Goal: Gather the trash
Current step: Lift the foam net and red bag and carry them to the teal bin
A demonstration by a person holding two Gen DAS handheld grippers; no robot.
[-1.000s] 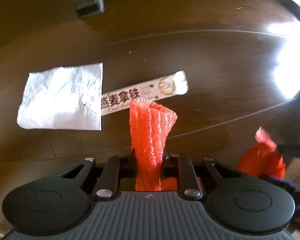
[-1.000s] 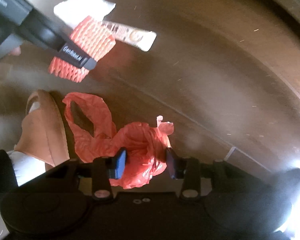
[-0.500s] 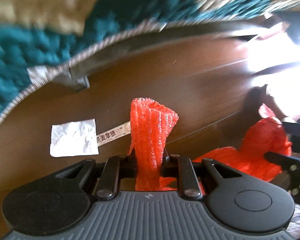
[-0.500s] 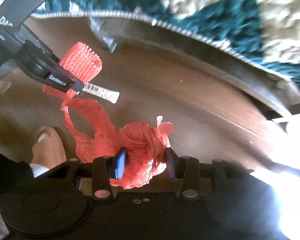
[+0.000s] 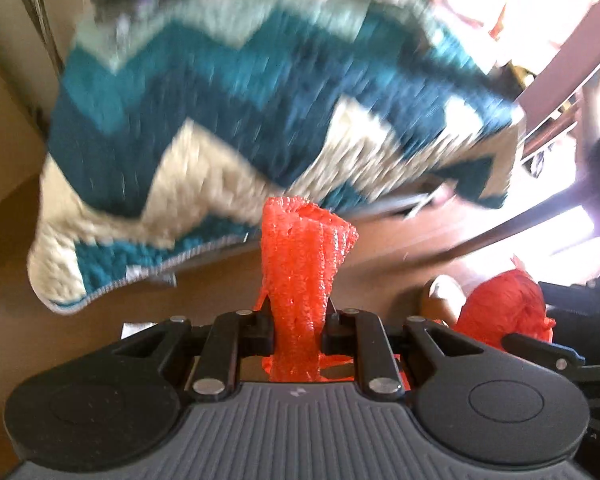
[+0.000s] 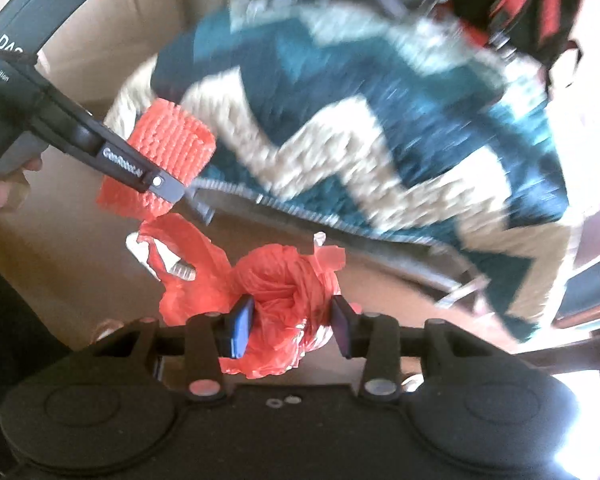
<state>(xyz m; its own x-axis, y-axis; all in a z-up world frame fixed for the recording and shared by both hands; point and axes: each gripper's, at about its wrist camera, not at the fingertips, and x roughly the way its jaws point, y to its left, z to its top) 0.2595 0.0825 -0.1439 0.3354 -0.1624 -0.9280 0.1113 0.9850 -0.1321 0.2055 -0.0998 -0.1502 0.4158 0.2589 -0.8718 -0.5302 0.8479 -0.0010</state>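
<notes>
Teal-and-cream zigzag rug (image 5: 228, 92) across upper centre of both views, blurred, grey-edged. Brown wooden floor (image 5: 28, 320) lower left, glossy. Pale beige wall (image 6: 112, 28) upper left in right wrist view. Strong glare, upper right (image 5: 540, 12) and lower right. Dark wooden furniture edge (image 5: 556, 80) at right.

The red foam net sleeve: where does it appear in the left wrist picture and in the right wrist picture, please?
Left wrist view: the red foam net sleeve stands at the centre, clamped between the left tongs.
Right wrist view: the same sleeve is at upper left, across the tip of the left tongs.
Shared landmark: the teal and cream zigzag rug fills the top of both pictures.
</notes>
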